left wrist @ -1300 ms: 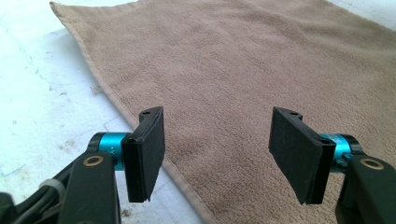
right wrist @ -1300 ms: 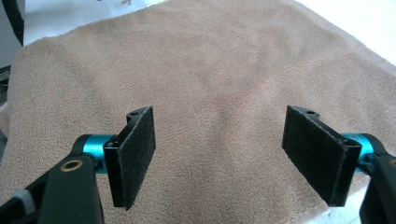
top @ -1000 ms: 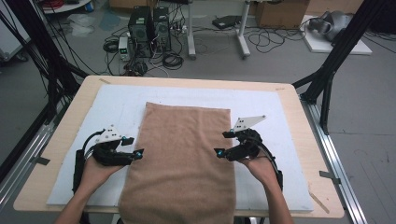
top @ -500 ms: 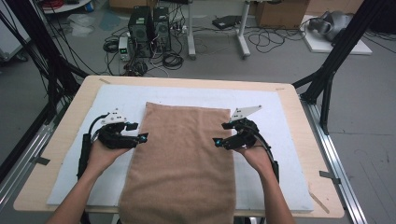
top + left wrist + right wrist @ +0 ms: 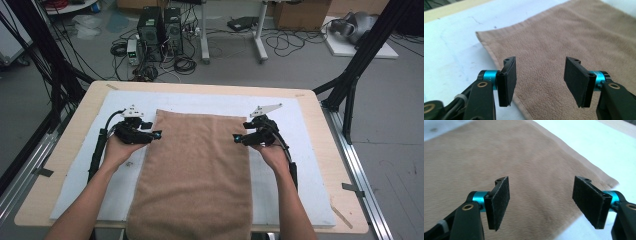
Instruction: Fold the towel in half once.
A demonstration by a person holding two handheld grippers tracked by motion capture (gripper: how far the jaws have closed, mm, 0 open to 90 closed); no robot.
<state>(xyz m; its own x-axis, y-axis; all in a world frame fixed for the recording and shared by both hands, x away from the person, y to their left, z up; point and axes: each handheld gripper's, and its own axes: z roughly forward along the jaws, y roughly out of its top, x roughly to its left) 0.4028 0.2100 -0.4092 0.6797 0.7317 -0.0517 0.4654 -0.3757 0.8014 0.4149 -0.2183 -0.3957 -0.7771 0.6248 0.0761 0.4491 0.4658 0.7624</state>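
Observation:
A brown towel [image 5: 197, 170] lies flat down the middle of the table, its near end hanging over the front edge. My left gripper [image 5: 156, 135] hovers at the towel's left edge near the far left corner, jaws wide apart and nothing between them. In the left gripper view the towel [image 5: 564, 45] and its corner lie just past the open gripper [image 5: 540, 80]. My right gripper [image 5: 236, 138] sits at the towel's right edge near the far right corner, also open. In the right gripper view the towel [image 5: 499, 157] spreads under the open gripper [image 5: 544, 202].
A white mat [image 5: 310, 150] covers the wooden table [image 5: 45, 185] under the towel. Black frame posts [image 5: 360, 65] stand at the table's far corners. Computer boxes and cables [image 5: 160, 30] lie on the floor beyond the far edge.
Both hands have moved forward along the towel's sides, from mid-length toward its far corners. The jaws stay apart and the towel has not shifted.

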